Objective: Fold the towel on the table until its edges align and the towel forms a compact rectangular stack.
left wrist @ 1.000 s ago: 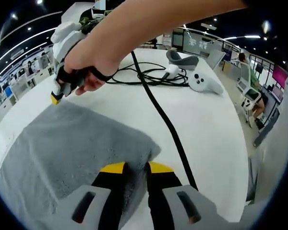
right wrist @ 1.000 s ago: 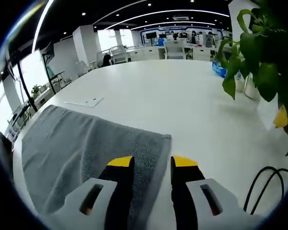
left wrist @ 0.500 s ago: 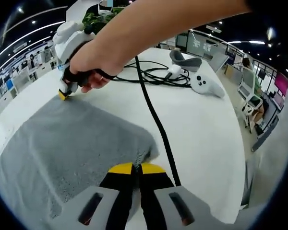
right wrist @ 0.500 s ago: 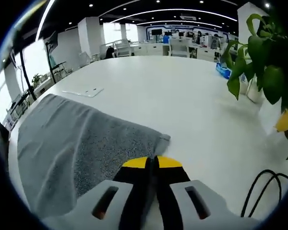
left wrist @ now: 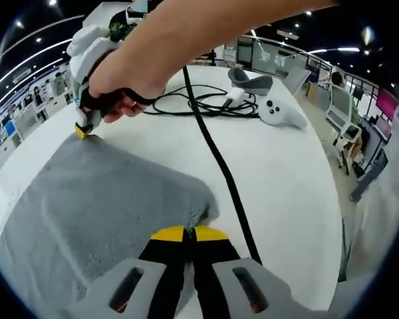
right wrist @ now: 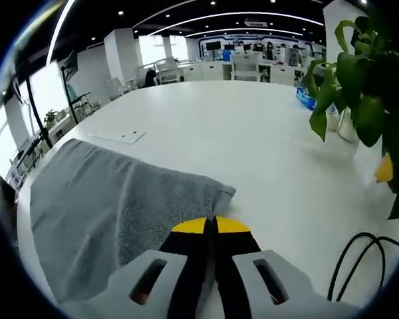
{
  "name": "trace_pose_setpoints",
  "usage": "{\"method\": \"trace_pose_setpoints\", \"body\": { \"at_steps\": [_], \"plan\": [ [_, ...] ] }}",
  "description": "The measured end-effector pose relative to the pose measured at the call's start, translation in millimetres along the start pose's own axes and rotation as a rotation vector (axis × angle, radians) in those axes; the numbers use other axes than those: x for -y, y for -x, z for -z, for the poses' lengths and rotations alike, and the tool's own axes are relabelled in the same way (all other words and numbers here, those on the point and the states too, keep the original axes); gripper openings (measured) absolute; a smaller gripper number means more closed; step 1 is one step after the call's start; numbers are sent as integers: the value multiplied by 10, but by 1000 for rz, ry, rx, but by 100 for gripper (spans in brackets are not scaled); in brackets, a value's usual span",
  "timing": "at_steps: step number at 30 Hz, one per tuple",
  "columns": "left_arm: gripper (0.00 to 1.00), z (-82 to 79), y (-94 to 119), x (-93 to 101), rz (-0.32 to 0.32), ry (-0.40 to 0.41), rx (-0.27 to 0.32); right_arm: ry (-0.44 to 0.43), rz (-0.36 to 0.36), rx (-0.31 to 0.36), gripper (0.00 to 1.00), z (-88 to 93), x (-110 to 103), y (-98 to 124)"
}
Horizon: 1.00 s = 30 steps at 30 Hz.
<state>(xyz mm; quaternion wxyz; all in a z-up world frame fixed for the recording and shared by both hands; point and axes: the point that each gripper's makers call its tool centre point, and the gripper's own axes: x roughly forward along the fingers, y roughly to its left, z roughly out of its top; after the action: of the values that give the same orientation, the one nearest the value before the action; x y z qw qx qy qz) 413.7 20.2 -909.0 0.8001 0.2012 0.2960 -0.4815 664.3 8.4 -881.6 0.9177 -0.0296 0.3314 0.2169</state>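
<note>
1. the grey towel (left wrist: 100, 206) lies flat on the white counter (left wrist: 286, 179); in my left gripper view its near corner sits right at my fingertips and the cloth spreads away to the left of them.
2. my left gripper (left wrist: 188, 232) has its yellow-tipped fingers pressed together, pinching that corner of the towel.
3. in my right gripper view the towel (right wrist: 106, 199) also runs off to the left of the fingers, with another corner ending just at their tips.
4. my right gripper (right wrist: 211, 225) has its fingers pressed together on that corner as well; from the left gripper view i see it (left wrist: 82, 130) held in a hand (left wrist: 123, 80) at the towel's far corner, tip down on the cloth.
5. a thick black cable (left wrist: 216, 159) runs across the counter just right of my left fingers.
6. beyond it, ahead of the fingers, lie a white controller (left wrist: 279, 113) and a grey headset (left wrist: 251, 82) among looped cables.
7. to the right of my right fingers stands a green plant (right wrist: 359, 86); ahead and left a flat white card (right wrist: 120, 136) lies on the counter.
</note>
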Motion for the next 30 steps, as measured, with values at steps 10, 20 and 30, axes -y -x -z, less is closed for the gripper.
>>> {"method": "trace_pose_setpoints", "body": {
  "at_steps": [10, 20, 30],
  "plan": [
    [2, -361, 531, -229, -24, 92, 161, 45, 41, 24, 0, -296, -45, 93],
    [2, -461, 1060, -509, -91, 203, 267, 114, 74, 30, 0, -603, -197, 237],
    [2, -783, 1285, -345, -59, 209, 359, 149, 108, 59, 0, -809, -114, 483]
  ]
}}
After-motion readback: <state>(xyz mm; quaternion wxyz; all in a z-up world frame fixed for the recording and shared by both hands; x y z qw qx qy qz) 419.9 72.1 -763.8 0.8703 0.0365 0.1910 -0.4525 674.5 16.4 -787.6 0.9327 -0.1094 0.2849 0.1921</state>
